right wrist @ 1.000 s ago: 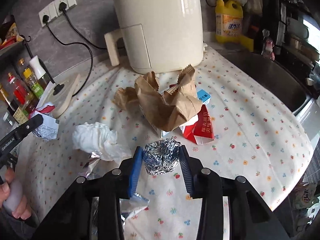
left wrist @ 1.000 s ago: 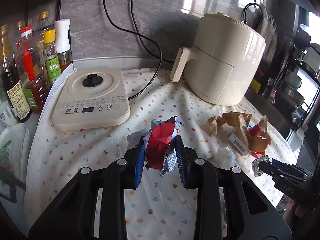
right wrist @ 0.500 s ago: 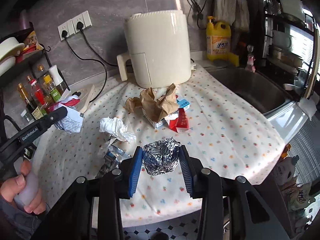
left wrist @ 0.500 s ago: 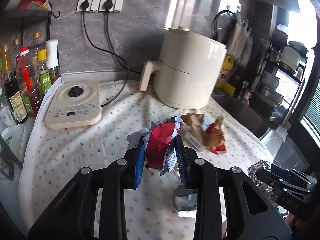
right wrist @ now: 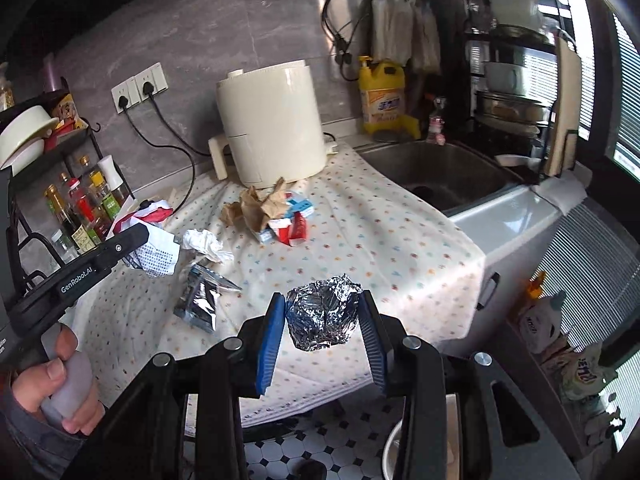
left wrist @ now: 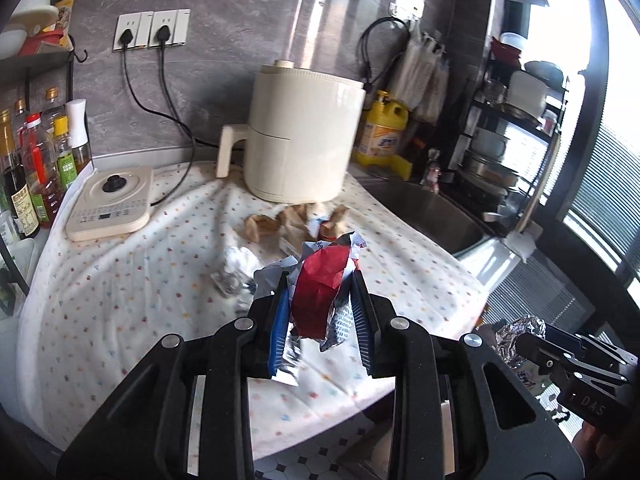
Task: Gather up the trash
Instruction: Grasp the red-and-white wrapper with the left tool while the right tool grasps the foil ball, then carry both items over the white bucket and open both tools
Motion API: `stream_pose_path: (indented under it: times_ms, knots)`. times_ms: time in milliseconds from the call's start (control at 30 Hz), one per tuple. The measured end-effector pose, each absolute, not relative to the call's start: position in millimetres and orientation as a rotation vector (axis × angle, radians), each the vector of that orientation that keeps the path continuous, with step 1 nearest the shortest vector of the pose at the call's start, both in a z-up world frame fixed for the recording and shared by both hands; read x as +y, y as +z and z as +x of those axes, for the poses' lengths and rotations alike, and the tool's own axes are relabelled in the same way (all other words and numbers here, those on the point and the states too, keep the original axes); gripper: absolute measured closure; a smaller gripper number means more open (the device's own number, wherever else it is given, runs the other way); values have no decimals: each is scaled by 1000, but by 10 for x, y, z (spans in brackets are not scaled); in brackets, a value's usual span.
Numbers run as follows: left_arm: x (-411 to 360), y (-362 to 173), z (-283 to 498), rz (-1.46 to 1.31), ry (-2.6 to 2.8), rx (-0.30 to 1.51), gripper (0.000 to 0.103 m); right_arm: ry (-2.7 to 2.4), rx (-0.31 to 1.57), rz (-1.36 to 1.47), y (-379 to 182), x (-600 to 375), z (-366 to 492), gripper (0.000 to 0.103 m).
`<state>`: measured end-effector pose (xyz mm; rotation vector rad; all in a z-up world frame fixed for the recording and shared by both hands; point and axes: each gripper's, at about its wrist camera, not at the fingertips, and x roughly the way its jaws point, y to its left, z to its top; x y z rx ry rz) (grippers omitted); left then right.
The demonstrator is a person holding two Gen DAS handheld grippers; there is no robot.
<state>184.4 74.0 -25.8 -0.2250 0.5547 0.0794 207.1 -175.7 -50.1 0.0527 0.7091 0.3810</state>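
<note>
Crinkled shiny foil ball (right wrist: 323, 317); glossy red-and-silver wrapper (left wrist: 320, 292); matt dotted cotton tablecloth (right wrist: 360, 232); creased brown paper bag (right wrist: 260, 206); smooth cream plastic fryer (right wrist: 272, 120).

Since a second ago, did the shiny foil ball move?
Yes. The foil ball, in the right gripper, pulled back from the air fryer, past the table edge.

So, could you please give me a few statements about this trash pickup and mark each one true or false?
1. The right tool is shut on the foil ball. True.
2. The left tool is open and holds nothing. False: it is shut on the red wrapper.
3. The crumpled brown paper bag lies on the cloth in front of the air fryer. True.
4. The white tissue lies in the sink. False: it lies on the cloth.
</note>
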Motion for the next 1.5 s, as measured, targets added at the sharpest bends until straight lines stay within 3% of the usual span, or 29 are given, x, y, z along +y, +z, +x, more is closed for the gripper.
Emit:
stream_pose_path:
  times_ms: [400, 767, 867, 900, 967, 1500]
  knots:
    - [-192, -475, 1728, -203, -55, 622, 74, 257, 741, 77, -678, -2653, 1669, 65]
    - [-909, -1044, 1668, -183, -192, 746, 74, 158, 830, 79, -1074, -3266, 1393, 65]
    - [-1035, -1150, 1654, -182, -209, 765, 74, 153, 833, 66, -1138, -3348, 1374, 59]
    - [-1075, -1173, 1653, -181, -213, 769, 74, 149, 835, 63, -1154, -3370, 1369, 44]
    - [-1146, -1226, 1657, -179, -224, 781, 74, 128, 822, 76, -1165, -3440, 1341, 37]
    - [-1809, -1417, 1684, -159, -404, 834, 72, 11, 829, 106, -1166, -3886, 1058, 31]
